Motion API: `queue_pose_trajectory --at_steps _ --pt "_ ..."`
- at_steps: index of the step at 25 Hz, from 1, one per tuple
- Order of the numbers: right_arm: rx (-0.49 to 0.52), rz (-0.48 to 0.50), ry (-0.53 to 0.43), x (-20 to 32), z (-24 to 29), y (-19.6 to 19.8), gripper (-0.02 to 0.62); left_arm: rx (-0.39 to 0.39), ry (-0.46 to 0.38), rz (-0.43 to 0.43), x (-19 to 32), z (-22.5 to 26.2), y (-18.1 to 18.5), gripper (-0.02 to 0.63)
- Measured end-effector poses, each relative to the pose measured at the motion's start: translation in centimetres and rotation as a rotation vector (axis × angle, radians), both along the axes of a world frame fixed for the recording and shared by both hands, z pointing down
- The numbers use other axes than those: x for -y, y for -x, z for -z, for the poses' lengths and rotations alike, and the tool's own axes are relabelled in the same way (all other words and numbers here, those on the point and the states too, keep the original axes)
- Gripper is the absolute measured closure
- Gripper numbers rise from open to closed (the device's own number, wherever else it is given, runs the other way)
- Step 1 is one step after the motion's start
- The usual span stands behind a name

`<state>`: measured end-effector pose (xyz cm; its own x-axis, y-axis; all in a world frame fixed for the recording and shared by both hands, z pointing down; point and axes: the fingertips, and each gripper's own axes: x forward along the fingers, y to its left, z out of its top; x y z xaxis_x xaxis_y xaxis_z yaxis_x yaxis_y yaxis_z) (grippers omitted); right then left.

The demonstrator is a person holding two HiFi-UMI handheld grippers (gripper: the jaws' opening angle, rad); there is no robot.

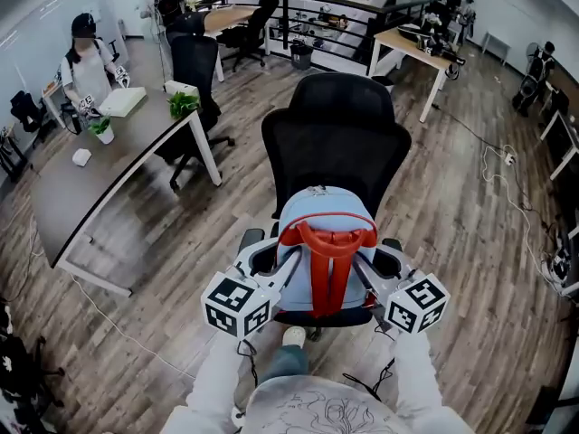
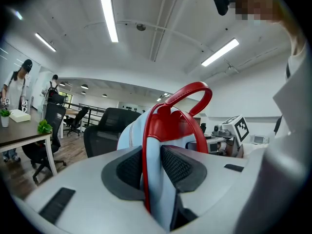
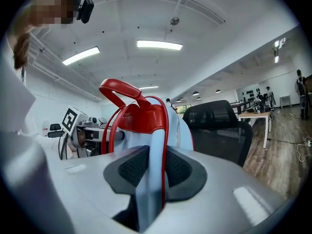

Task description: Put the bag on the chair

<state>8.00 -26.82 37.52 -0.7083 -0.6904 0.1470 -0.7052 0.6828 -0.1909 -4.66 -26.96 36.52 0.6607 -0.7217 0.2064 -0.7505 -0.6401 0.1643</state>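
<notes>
A light blue bag [image 1: 321, 220] with red straps and a red top handle is upright over the seat of a black office chair [image 1: 335, 134], in front of its backrest. Whether its bottom touches the seat is hidden. My left gripper [image 1: 288, 265] is shut on the bag's left blue-and-red strap [image 2: 151, 174], which is pinched between the dark pads. My right gripper [image 1: 362, 265] is shut on the right strap [image 3: 152, 179] in the same way. In the left gripper view the bag [image 2: 168, 126] rises just beyond the jaws, with the chair [image 2: 105, 126] behind it. The right gripper view shows the bag [image 3: 141, 118] and the chair [image 3: 219, 126].
A long grey desk [image 1: 99, 165] with small plants and a white box runs along the left; a person [image 1: 86, 61] sits behind it. Another black chair [image 1: 194, 70] stands at its far end. A wooden desk [image 1: 407, 48] is at the back right, and cables [image 1: 507, 188] lie on the wood floor.
</notes>
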Motion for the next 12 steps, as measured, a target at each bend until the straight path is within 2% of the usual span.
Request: queue_pose_trajectory --at_steps 7,12 --pt "-0.014 -0.042 0.056 6.7 -2.1 0.1 0.491 0.034 0.03 -0.045 7.2 -1.9 0.1 0.491" --pt "-0.054 -0.068 0.101 9.8 -4.9 0.4 0.489 0.051 0.083 -0.078 10.6 -4.9 0.4 0.491"
